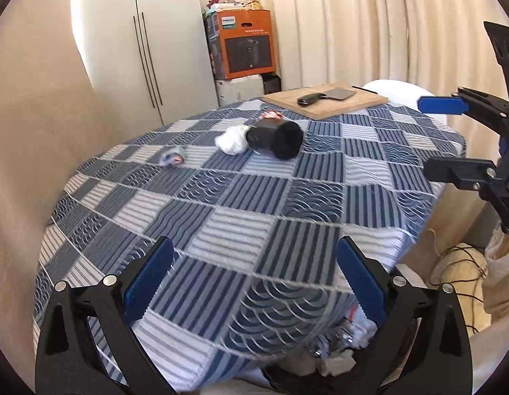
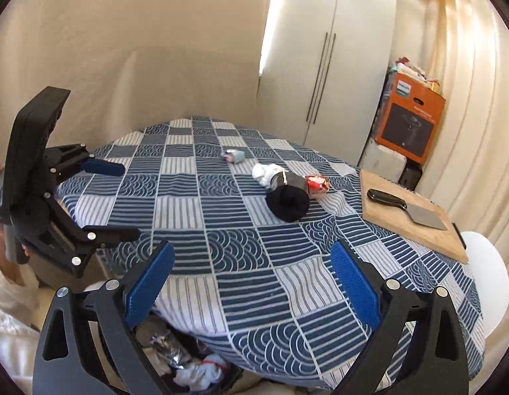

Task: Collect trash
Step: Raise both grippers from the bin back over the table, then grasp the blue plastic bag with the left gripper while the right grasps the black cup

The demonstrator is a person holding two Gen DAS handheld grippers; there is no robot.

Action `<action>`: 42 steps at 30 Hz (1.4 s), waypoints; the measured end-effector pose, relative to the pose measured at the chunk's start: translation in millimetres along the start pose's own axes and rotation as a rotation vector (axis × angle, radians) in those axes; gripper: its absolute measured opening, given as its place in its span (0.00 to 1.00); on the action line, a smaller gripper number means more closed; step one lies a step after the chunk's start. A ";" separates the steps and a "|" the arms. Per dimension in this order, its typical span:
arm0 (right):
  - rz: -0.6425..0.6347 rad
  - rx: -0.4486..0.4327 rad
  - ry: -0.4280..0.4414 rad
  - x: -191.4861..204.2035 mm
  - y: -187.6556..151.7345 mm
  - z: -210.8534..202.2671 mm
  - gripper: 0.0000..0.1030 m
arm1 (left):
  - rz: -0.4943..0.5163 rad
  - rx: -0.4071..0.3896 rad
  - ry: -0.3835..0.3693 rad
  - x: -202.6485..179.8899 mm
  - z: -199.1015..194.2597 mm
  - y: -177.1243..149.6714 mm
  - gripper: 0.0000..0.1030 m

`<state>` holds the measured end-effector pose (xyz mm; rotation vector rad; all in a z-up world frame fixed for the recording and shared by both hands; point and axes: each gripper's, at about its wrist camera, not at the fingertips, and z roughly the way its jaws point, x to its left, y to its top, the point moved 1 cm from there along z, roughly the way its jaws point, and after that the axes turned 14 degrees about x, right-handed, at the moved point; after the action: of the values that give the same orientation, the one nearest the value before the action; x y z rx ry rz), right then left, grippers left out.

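A round table with a blue checked cloth [image 1: 241,217] [image 2: 241,230] holds trash near its far side: a black cup [image 1: 276,138] [image 2: 287,199] on its side, a crumpled white tissue [image 1: 231,140] [image 2: 266,172] against it, a red wrapper [image 1: 271,116] [image 2: 318,184] behind it, and a small blue-grey wrapper [image 1: 172,158] [image 2: 234,156] apart. My left gripper [image 1: 254,283] [image 2: 122,197] is open and empty over the near table edge. My right gripper [image 2: 253,283] [image 1: 442,135] is open and empty beside it.
A dark bin [image 2: 195,365] [image 1: 333,352] with crumpled trash sits below the near table edge. A wooden cutting board [image 1: 327,100] [image 2: 409,217] with a cleaver [image 2: 406,207] lies at the far right. A white chair [image 2: 485,276], an orange box [image 1: 244,44] and cupboard doors stand beyond.
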<state>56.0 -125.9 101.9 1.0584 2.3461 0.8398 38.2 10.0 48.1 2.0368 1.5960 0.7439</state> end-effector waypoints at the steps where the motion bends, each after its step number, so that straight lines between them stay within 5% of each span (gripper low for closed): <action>1: 0.006 0.003 0.002 -1.7 2.6 3.3 0.90 | -0.005 0.002 0.000 3.7 2.3 4.4 0.94; 9: 0.059 0.031 0.009 -18.5 30.1 42.2 0.90 | -0.079 -0.010 -0.115 43.2 24.9 38.4 0.94; 16: 0.082 0.074 0.049 -31.5 52.9 76.2 0.91 | -0.107 0.013 -0.060 70.9 47.6 67.7 0.94; 25: 0.159 0.156 0.085 -55.8 68.7 115.4 0.91 | -0.119 0.100 -0.077 92.9 90.4 98.2 0.94; 31: 0.215 0.208 0.032 -80.1 79.8 151.6 0.91 | -0.136 0.141 -0.092 108.4 118.3 114.8 0.94; 42: 0.177 0.234 0.101 -85.6 96.5 186.1 0.91 | -0.177 0.186 -0.081 135.5 160.7 141.8 0.94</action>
<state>269.4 -76.9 43.9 1.3648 2.5099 0.7067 272.6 106.0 36.4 1.9891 1.8283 0.4578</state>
